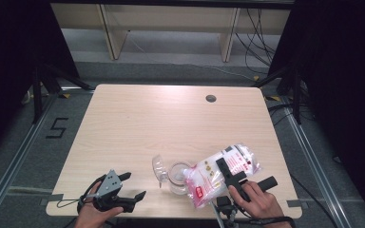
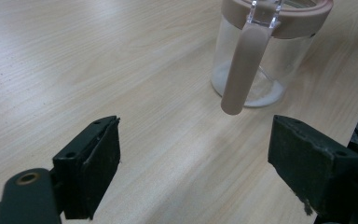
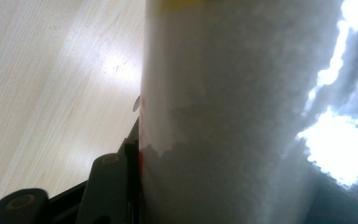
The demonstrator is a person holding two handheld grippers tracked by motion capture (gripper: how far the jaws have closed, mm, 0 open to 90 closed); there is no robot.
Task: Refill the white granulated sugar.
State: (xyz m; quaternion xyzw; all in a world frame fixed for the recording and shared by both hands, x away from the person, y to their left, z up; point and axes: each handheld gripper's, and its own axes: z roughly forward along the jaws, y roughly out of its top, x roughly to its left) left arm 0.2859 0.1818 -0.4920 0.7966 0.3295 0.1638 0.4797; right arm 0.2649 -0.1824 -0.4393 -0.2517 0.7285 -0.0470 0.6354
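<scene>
A clear jar [image 1: 177, 176] with a pink rim stands near the table's front edge, its clear lid [image 1: 158, 167] flipped open to the left. My right gripper [image 1: 226, 169] is shut on a white plastic bag [image 1: 208, 176] with red print, held tilted with its low end over the jar's mouth. In the right gripper view the bag [image 3: 237, 116] presses against my one visible finger [image 3: 114, 179]. My left gripper [image 1: 132, 186] rests open at the front left, apart from the jar. Its jaws [image 2: 193, 163] hold nothing and face the jar [image 2: 261, 60], whose pink strap [image 2: 244, 70] hangs down the side.
The light wooden table [image 1: 171, 118] has a round cable hole [image 1: 211, 98] at the back right. A thin white layer lies in the jar's bottom [image 2: 261, 95]. Dark stands and cables flank the table, with shelving behind.
</scene>
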